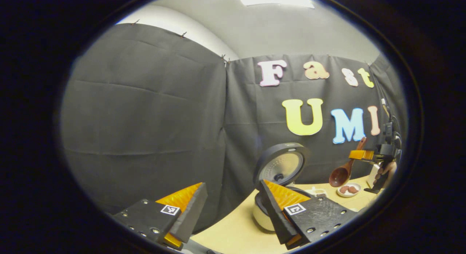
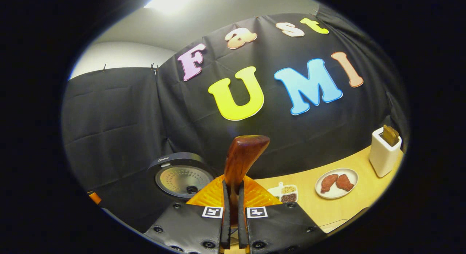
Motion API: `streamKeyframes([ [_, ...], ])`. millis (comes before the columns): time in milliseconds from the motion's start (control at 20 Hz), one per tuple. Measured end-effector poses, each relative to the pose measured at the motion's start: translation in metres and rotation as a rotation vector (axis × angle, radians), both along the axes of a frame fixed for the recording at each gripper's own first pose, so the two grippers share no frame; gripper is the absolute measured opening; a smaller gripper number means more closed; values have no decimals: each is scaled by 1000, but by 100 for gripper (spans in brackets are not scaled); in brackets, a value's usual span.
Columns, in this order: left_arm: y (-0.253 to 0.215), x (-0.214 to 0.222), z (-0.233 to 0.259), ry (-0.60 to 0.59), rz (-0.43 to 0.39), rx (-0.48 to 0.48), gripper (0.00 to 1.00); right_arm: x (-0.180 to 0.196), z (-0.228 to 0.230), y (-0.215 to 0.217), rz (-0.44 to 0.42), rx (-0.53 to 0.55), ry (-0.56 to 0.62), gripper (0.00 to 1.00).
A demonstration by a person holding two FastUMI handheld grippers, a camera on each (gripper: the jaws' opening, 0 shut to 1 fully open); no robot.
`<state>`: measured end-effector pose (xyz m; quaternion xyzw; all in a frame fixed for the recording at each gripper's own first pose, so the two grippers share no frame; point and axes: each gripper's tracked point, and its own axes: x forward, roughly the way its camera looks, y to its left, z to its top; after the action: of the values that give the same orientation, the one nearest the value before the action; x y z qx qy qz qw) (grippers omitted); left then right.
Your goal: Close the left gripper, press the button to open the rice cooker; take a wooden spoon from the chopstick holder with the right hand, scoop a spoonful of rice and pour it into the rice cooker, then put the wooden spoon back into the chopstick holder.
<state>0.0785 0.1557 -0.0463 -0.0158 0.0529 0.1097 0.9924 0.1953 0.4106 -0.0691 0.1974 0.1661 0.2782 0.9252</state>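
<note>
**Wooden spoon held aloft, rice cooker lid up**

The right gripper (image 2: 233, 210) is clenched on the wooden spoon (image 2: 242, 161), both fingers pressed against the handle, whose end rises straight ahead in the right gripper view. In the left gripper view the same gripper (image 1: 364, 154) shows farther off at the right with the hand (image 1: 386, 172) that holds it, and the spoon (image 1: 344, 170) hangs slanted from it, bowl lowest, above the table (image 1: 236, 228) and near a small white plate (image 1: 348, 189) carrying two brown pieces.

The left gripper (image 1: 233, 206) is released, its fingers spread wide apart with nothing between them. Beyond its right finger stands the rice cooker (image 1: 278, 174), lid raised upright so the round inner face of the lid looks toward the camera (the pot's white body is partly hidden behind that finger).

In the right gripper view the rice cooker (image 2: 182, 177) sits to the left of the spoon handle. To the right on the table (image 2: 349, 210) lie a small divided dish (image 2: 285, 194) of grains, the plate (image 2: 336, 183), and, farther right, the white chopstick holder (image 2: 384, 152) with a brown piece poking out of its top.
</note>
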Motion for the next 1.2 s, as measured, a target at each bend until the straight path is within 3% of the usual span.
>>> streamKeyframes([
  [100,-15,2,6,-11,-23,-1,87,2,-1,-31,-38,-14,1,10],
  [600,-88,-4,26,-39,-123,2,87,3,-10,-191,-231,-84,20,10],
  [1200,-162,-18,29,-28,-200,3,88,-20,-55,-318,-368,-163,86,10],
])
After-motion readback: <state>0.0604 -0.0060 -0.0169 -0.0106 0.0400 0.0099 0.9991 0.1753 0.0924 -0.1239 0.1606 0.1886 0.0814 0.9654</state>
